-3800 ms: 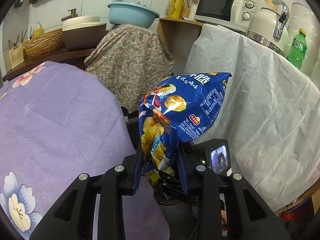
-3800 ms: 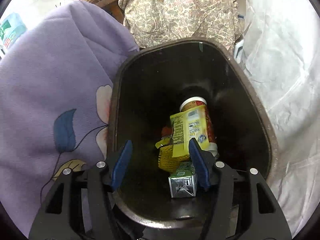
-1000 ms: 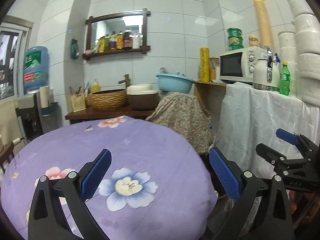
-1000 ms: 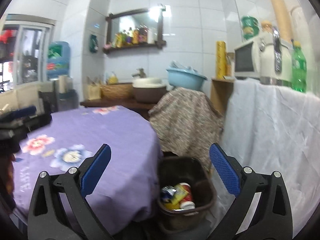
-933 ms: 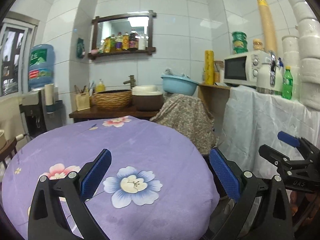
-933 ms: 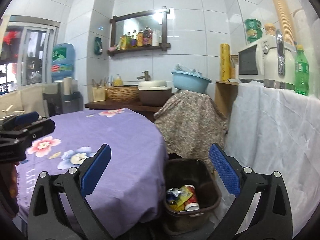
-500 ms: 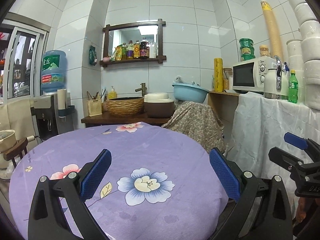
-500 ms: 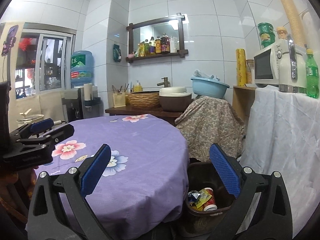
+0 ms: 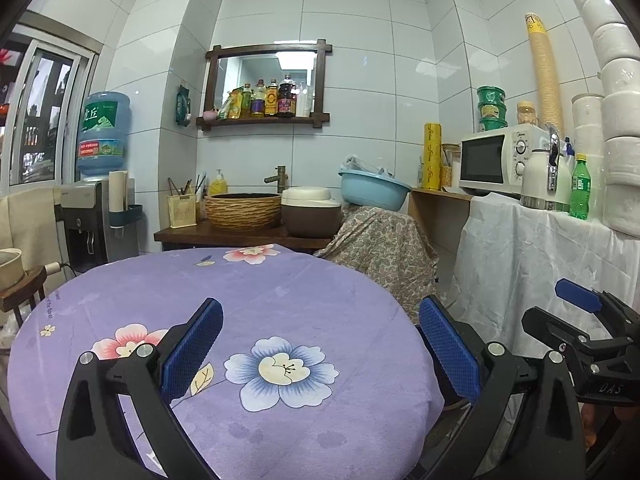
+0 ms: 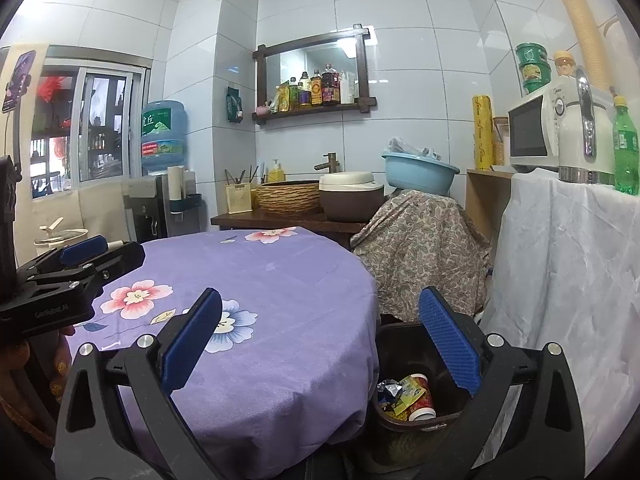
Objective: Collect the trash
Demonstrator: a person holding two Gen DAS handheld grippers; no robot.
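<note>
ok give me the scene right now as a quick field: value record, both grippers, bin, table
left gripper: open, nothing held, over the table
right gripper: open, nothing held
table: round, purple floral cloth, no trash visible on it
bin: dark, on the floor beside the table
bin contents: crumpled wrappers and a red cup

A home kitchen — tiled walls, microwave (image 9: 496,160), basin tap (image 9: 279,174), water dispenser (image 9: 96,216).

Both wrist views face the sink wall, sharing the table (image 9: 280,292).
</note>
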